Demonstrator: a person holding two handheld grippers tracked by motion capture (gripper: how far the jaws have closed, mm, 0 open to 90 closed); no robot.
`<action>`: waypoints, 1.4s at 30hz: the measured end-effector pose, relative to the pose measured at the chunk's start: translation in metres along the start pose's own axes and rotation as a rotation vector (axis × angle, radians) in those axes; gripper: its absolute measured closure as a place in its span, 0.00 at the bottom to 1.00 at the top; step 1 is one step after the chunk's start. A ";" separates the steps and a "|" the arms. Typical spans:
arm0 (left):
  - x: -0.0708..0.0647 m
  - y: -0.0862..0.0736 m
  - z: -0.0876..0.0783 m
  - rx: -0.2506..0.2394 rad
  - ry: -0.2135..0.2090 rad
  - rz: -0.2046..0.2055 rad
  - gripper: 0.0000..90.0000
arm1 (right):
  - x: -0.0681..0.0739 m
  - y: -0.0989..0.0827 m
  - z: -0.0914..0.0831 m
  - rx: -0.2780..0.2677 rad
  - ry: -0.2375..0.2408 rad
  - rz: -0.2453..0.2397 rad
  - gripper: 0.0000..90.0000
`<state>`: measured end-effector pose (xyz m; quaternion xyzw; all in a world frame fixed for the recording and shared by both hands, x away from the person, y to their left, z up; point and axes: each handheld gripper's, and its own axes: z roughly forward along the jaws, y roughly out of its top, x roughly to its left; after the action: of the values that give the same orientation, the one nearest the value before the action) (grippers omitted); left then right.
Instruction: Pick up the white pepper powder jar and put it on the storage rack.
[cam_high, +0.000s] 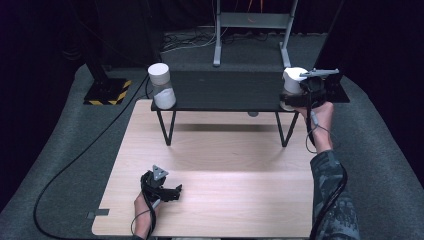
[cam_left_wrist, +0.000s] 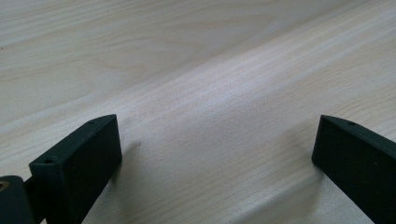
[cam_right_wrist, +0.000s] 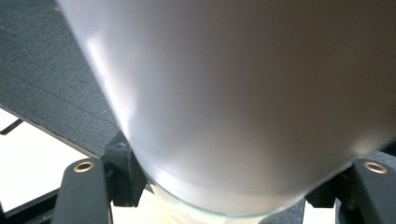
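Right gripper (cam_high: 300, 95) up at the right end of the black shelf (cam_high: 225, 90), upper right of the high view, clamped around the white jar (cam_high: 292, 80). Jaws pressed on its lower body from either side, the frosted wall looming huge between them in the right gripper view (cam_right_wrist: 233, 102), glass base just above the black shelf top (cam_right_wrist: 51, 93). Jar upright, long axis vertical, seemingly at the shelf's front edge; whether resting or just lifted, impossible to tell. Second white jar (cam_high: 161, 86) stood at the shelf's left end, upper left of centre, well apart from both hands. Left gripper (cam_high: 167, 190) low in the frame on the wooden table (cam_high: 225, 165), jaws wide apart, nothing between them but bare woodgrain (cam_left_wrist: 210, 93). Right hand (cam_high: 320, 112) clearly the one on the job; for the far jar, left hand likely the nearer, reaching up the frame.
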<state>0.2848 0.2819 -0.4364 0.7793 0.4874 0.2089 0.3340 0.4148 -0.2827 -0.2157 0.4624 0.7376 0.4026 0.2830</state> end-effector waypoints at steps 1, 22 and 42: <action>0.000 0.000 0.000 0.000 0.000 0.000 0.01 | 0.000 -0.001 0.000 -0.002 0.000 0.000 0.33; -0.001 0.000 0.000 -0.001 0.003 0.006 0.02 | 0.007 0.014 -0.006 0.086 -0.006 0.019 0.06; -0.001 0.000 0.000 -0.001 0.003 0.003 0.01 | 0.025 -0.027 -0.035 0.218 0.021 -0.064 0.00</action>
<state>0.2843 0.2813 -0.4364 0.7797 0.4865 0.2107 0.3332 0.3645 -0.2784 -0.2217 0.4626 0.7942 0.3155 0.2360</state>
